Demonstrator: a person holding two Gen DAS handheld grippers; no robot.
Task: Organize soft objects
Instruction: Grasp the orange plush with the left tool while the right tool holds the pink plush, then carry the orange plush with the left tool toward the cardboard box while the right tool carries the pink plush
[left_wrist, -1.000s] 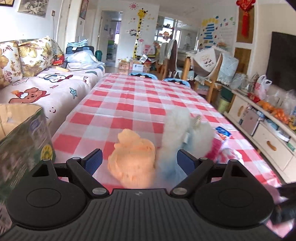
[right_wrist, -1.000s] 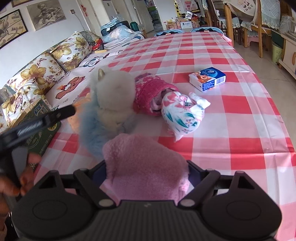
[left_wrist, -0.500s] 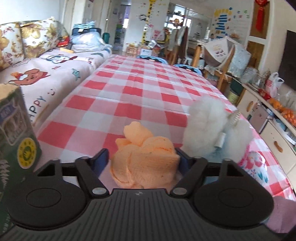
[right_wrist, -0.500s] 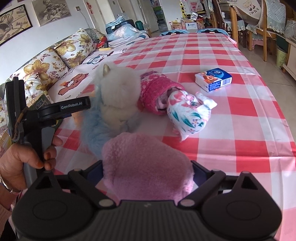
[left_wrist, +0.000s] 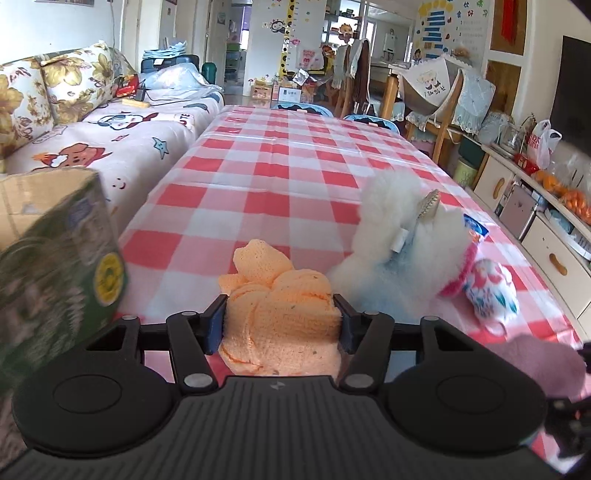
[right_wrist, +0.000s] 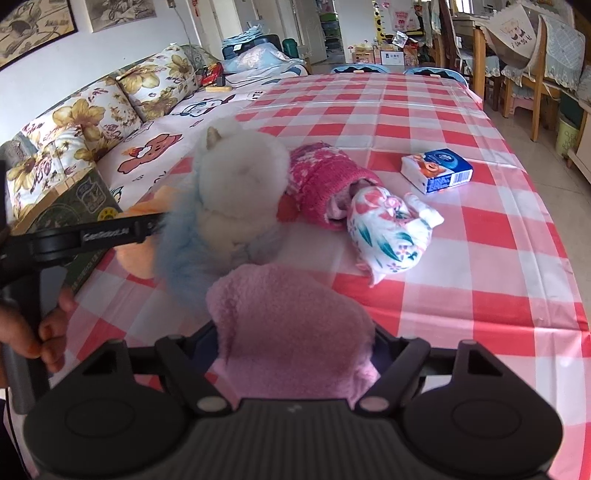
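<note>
Clamped between the pads of the left hand-held gripper (left_wrist: 280, 325), lower centre of its view: one crumpled orange knitted cloth (left_wrist: 277, 306), with one open green cardboard box (left_wrist: 55, 266) close at the left edge, nearer this hand than the right. Clamped likewise in the right hand-held gripper (right_wrist: 295, 354), lower centre: one pink fleecy cloth (right_wrist: 291, 332). Resting on the red-checked counter (right_wrist: 461, 258) ahead: one white-and-blue fluffy plush toy (right_wrist: 229, 206), one magenta knitted hat (right_wrist: 325, 181), one floral fabric bundle (right_wrist: 388, 229), one blue tissue pack (right_wrist: 436, 170).

The green carton (left_wrist: 55, 266) is motion-blurred and cut off by the left edge in the left wrist view. The pink fleece cloth (right_wrist: 291, 332) hides the inner faces of the right tongs (right_wrist: 295, 345). The white plush toy (right_wrist: 236, 188) conceals part of the magenta knit item (right_wrist: 325, 184). Print on the tissue pack (right_wrist: 437, 170) is illegible.
</note>
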